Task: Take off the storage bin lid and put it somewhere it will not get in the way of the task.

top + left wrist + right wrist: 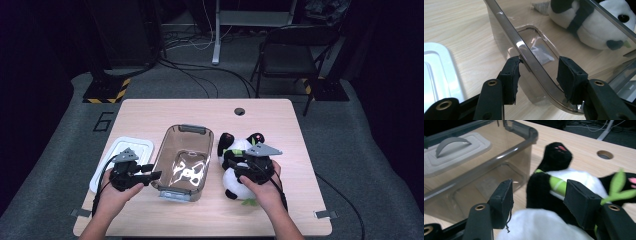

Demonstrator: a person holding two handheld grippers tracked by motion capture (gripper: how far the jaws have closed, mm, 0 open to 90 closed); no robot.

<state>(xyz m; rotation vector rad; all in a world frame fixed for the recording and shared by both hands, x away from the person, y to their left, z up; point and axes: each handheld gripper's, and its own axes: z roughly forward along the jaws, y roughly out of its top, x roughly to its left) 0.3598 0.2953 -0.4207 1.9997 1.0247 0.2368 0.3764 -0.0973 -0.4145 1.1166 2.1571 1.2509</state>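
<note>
While your left gripper (pixel 539 75) straddles the clear tub's (pixel 182 160) rim, jaws parted and not pinching, the tub sits mid-table. Your right gripper (pixel 541 202) — jaws half-open — brackets the toy panda (pixel 236 165) lying just beside it.

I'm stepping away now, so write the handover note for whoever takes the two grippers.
Left gripper: open, jaws astride the rim of the clear bin, not clamped on it.
Right gripper: open over the panda plush, pads either side of its body, no firm grip to be seen.
The panda lies on the table right of the bin; the white lid lies left of it.
Done: bin open and empty.
Left, probably: grip the panda, put it in the bin, fit the lid.
</note>
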